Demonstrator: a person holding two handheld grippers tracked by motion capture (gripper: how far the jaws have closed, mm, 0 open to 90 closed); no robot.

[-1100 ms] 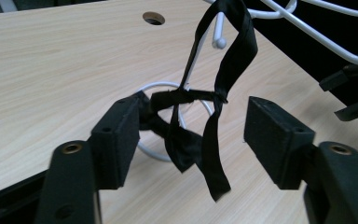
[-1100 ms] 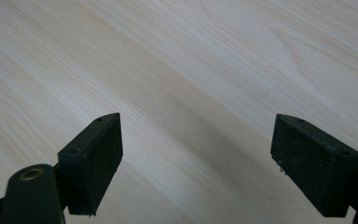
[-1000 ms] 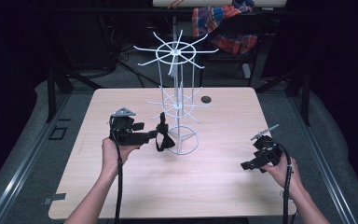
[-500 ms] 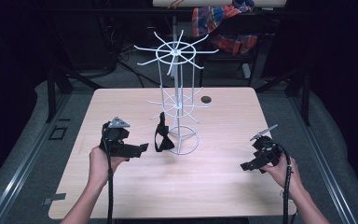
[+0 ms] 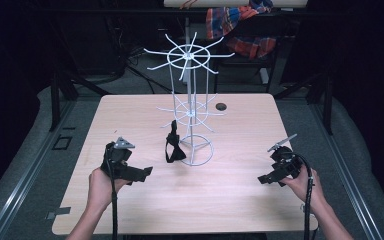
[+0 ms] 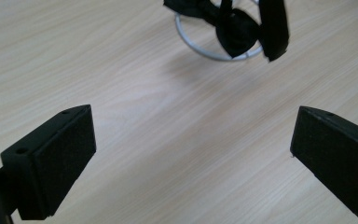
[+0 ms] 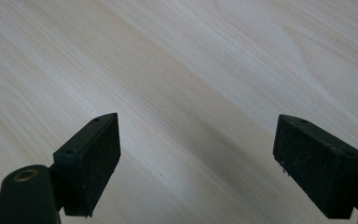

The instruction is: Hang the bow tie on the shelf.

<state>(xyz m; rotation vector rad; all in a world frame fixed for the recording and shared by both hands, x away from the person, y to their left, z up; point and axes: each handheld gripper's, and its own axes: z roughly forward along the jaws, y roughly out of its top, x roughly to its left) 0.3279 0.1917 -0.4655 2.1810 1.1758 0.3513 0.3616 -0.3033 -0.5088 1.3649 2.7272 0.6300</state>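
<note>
Left gripper (image 5: 145,172): it sits low over the table (image 5: 230,200), near the front left. The person's left hand (image 5: 102,185) holds it from behind, and the arm comes in from the bottom edge. It points to the right, toward the bow tie. Its jaws have just been opening and now stand wide apart. Nothing is between them but bare wood, as the left gripper view (image 6: 191,149) shows.

Right gripper (image 5: 265,179): it sits low over the front right of the table. The right hand (image 5: 305,185) holds it, and it points left, tipped down a little. Its jaws are spread wide with nothing in them, as the right gripper view (image 7: 196,154) shows.

Bow tie (image 5: 172,147): black, and it hangs on a low hook of the rack (image 5: 187,57). It is just beside the rack's ring foot (image 5: 207,152). It is near the left gripper but not touching it, and well apart from the right one.

Rack: white wire, upright, in the middle of the table.
</note>
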